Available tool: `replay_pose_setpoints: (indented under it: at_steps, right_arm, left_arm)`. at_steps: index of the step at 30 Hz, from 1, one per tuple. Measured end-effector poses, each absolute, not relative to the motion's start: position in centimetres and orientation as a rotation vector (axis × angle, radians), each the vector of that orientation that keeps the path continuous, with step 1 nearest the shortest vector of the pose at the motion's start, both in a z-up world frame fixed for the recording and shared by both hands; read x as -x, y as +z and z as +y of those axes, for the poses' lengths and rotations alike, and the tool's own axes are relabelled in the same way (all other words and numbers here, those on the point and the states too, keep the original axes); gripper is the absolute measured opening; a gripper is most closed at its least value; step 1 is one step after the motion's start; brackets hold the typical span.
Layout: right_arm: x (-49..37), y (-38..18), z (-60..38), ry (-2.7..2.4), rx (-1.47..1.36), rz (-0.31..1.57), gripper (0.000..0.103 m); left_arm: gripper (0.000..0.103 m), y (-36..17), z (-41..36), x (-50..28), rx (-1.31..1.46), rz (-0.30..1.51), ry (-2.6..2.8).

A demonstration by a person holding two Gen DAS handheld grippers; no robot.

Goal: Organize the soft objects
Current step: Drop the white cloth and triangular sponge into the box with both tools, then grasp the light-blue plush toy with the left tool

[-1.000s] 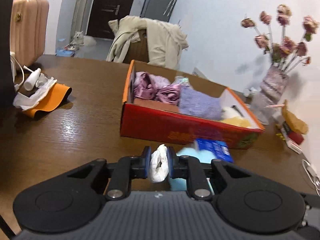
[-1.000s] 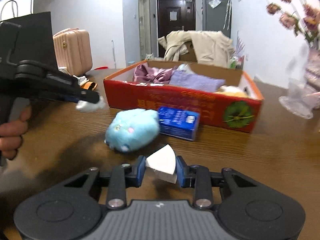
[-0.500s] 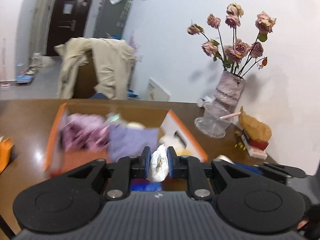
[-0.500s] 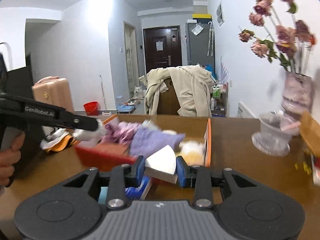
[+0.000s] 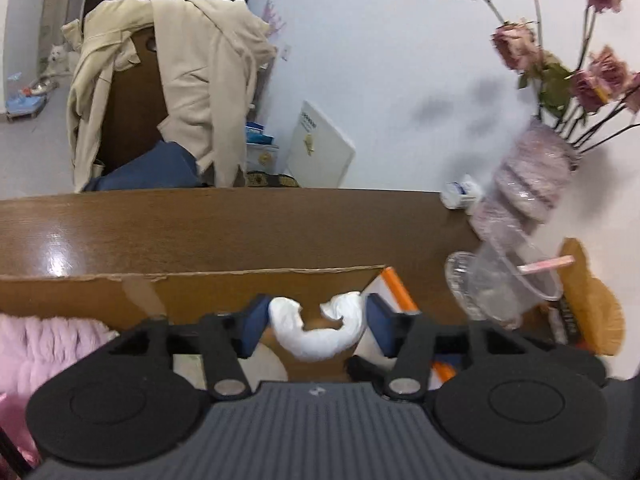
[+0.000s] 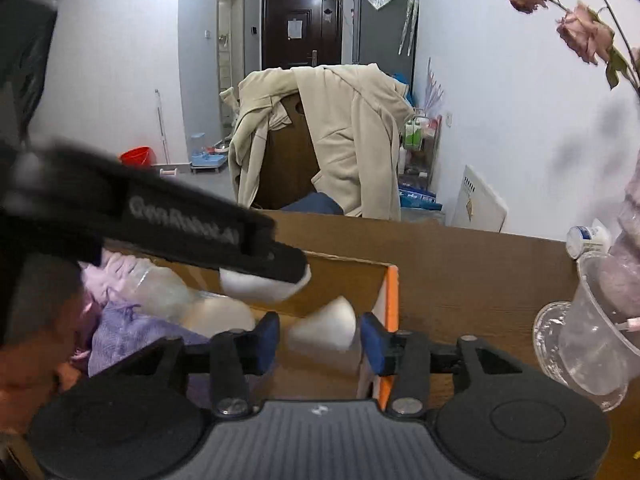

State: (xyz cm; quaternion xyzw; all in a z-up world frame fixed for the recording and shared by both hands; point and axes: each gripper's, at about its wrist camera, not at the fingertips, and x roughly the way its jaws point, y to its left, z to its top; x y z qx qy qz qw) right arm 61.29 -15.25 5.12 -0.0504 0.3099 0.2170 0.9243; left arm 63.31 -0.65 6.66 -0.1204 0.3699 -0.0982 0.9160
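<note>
My left gripper (image 5: 316,326) is open over the cardboard box (image 5: 208,292); a crumpled white soft piece (image 5: 320,338) hangs loose between its spread pads. My right gripper (image 6: 320,338) is open too, above the box's right end (image 6: 392,304), with a white foam wedge (image 6: 324,328) loose between its pads. The left gripper's black arm (image 6: 192,228) crosses the right wrist view, with the white piece (image 6: 256,286) under its tip. In the box lie a pink fluffy cloth (image 5: 44,344), a purple knit cloth (image 6: 132,336) and a pale round item (image 6: 220,316).
A glass vase of dried roses (image 5: 524,196) and a clear plastic cup (image 6: 592,332) stand on the brown table (image 5: 240,224) right of the box. A small white bottle (image 6: 588,240) lies beyond. A chair draped with a beige coat (image 6: 332,136) stands behind the table.
Both grippers moved forward over the box and opened; the white soft piece and the foam wedge, earlier clamped, now sit loose between the spread pads.
</note>
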Motion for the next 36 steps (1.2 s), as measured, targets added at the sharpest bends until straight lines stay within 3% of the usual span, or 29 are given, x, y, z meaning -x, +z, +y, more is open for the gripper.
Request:
replay_pose_setpoints:
  at_steps: [3,11,15,20,22,28,36]
  right_arm:
    - [-61.3,5.9,-15.8,0.428,0.094,0.599,0.056]
    - [-57.1,10.4,-18.4,0.410,0.071,0.520,0.057]
    - [-51.8,13.3,-20.4,0.429,0.066,0.451,0.065]
    - [-43.3,15.0,-22.3,0.446,0.069,0.383,0.070]
    - [-39.3,14.9,-23.0,0.450,0.057,0.352,0.079]
    - [-28.9,12.0,-23.9,0.469,0.033,0.312,0.084]
    - [-19.9,5.5,-23.5,0.532,0.015,0.459,0.088]
  left_arm:
    - [0.056,6.5,0.5,-63.2,0.266,0.766,-0.213]
    - [0.057,11.7,1.9,-56.8,0.170,0.696,-0.159]
    - [0.072,14.6,2.0,-49.6,0.086,0.595,-0.128]
    - [0.079,16.6,2.4,-39.1,0.016,0.496,-0.049]
    - [0.089,16.8,2.6,-35.2,0.016,0.458,-0.042]
    - [0.094,14.3,2.2,-24.5,-0.043,0.434,-0.047]
    - [0.096,6.6,2.4,-15.6,0.084,0.556,-0.054]
